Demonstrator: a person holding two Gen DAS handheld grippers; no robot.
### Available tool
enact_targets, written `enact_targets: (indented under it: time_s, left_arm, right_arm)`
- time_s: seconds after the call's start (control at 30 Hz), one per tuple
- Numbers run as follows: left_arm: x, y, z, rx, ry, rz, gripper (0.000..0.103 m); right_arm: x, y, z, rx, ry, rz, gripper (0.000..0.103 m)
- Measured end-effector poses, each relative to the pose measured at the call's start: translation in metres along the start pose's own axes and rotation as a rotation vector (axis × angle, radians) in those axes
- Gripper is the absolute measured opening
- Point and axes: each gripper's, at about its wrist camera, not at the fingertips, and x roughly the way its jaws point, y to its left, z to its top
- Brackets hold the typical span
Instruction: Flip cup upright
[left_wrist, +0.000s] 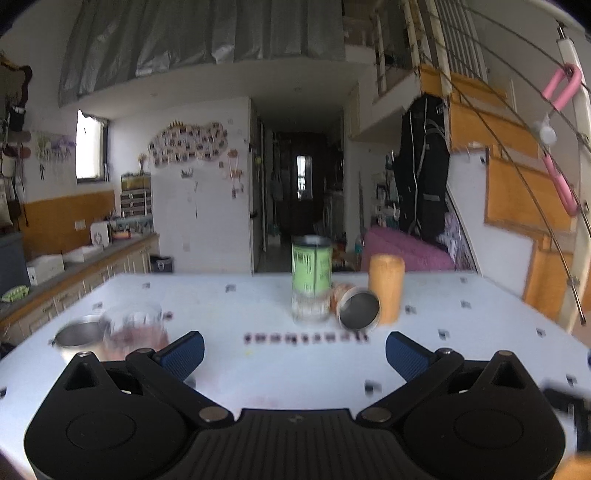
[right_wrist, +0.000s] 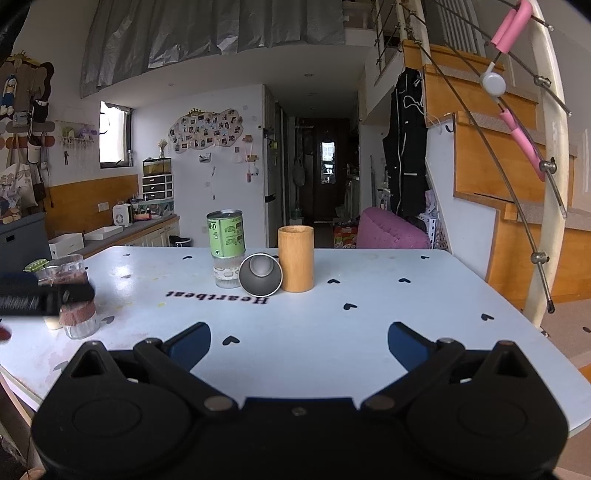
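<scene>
A steel cup (right_wrist: 260, 275) lies on its side on the pale blue table (right_wrist: 369, 314), its open mouth facing me, between a green can and a wooden cylinder. It also shows in the left wrist view (left_wrist: 359, 309). My right gripper (right_wrist: 299, 345) is open and empty, well short of the cup. My left gripper (left_wrist: 294, 350) is open and empty, also short of the cup. The left gripper's body shows at the left edge of the right wrist view.
A green can (right_wrist: 226, 238) stands on a clear glass (right_wrist: 227, 275) left of the cup. A wooden cylinder (right_wrist: 296, 258) stands right of it. A ribbed glass (right_wrist: 74, 295) and a steel cup (left_wrist: 79, 338) stand at the left. A stair rail is at the right.
</scene>
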Motion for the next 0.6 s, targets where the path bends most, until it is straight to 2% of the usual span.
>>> enact_targets:
  time_s: [0.2, 0.4, 0.6]
  left_arm:
    - [0.049, -0.015, 0.027, 0.035, -0.046, -0.035, 0.103]
    - [0.124, -0.029, 0.049, 0.061, -0.002, -0.059, 0.103]
    - [0.207, -0.034, 0.063, 0.081, 0.036, -0.04, 0.103]
  right_arm:
    - [0.01, 0.003, -0.006, -0.012, 0.021, 0.019, 0.103]
    - [0.025, -0.003, -0.012, 0.002, 0.05, 0.012, 0.103]
    - [0.046, -0.017, -0.015, 0.032, 0.081, -0.008, 0.103]
